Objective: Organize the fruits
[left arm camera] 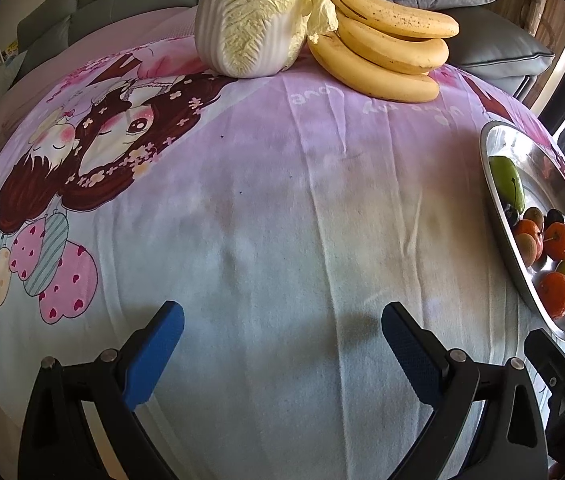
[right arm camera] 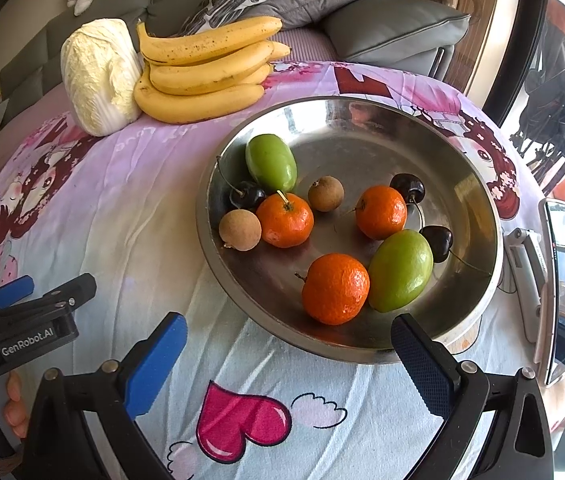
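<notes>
A steel bowl (right arm camera: 478, 184) on the cartoon tablecloth holds three tangerines (right arm camera: 335, 289), two green fruits (right arm camera: 400, 270), two brown longans (right arm camera: 240, 229) and three dark cherries (right arm camera: 437, 241). A bunch of bananas (right arm camera: 206, 74) lies at the far side beside a napa cabbage (right arm camera: 98, 76). My right gripper (right arm camera: 286, 364) is open and empty, just in front of the bowl's near rim. My left gripper (left arm camera: 282, 350) is open and empty over bare cloth, left of the bowl (left arm camera: 494, 200). The bananas (left arm camera: 382, 44) and cabbage (left arm camera: 254, 16) lie far ahead of it.
The left gripper body (right arm camera: 22, 320) shows at the left of the right wrist view. A phone on a white stand (right arm camera: 558, 292) is right of the bowl. A grey sofa with cushions (right arm camera: 394, 24) is behind the table.
</notes>
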Motion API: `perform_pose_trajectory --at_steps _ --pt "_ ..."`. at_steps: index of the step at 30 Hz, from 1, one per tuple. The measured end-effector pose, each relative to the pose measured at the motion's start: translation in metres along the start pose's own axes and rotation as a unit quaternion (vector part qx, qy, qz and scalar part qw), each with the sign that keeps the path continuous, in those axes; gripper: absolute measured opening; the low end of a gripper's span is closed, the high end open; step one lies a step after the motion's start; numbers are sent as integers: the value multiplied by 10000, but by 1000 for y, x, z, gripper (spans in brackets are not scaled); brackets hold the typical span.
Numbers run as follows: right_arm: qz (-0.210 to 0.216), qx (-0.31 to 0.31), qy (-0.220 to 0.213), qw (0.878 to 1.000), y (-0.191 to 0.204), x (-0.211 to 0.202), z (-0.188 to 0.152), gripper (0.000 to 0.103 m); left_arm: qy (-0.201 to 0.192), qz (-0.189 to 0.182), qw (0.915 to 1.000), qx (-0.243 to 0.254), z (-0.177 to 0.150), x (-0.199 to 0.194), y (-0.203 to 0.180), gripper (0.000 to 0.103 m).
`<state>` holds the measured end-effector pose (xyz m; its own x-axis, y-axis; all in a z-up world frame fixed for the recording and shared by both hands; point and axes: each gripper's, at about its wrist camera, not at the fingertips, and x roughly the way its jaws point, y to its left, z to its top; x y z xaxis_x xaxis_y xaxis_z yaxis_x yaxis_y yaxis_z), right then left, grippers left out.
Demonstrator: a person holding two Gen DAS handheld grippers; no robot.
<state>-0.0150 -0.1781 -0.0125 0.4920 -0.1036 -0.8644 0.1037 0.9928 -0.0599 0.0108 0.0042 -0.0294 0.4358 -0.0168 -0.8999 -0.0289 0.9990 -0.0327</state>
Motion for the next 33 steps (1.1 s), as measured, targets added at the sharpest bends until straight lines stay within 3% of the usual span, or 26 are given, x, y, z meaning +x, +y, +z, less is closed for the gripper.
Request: perform_pose_trajectory --at_steps 33 --pt "-18 -25 45 10000 0 3 -1 103 7 40 10000 21 0 1 1 99"
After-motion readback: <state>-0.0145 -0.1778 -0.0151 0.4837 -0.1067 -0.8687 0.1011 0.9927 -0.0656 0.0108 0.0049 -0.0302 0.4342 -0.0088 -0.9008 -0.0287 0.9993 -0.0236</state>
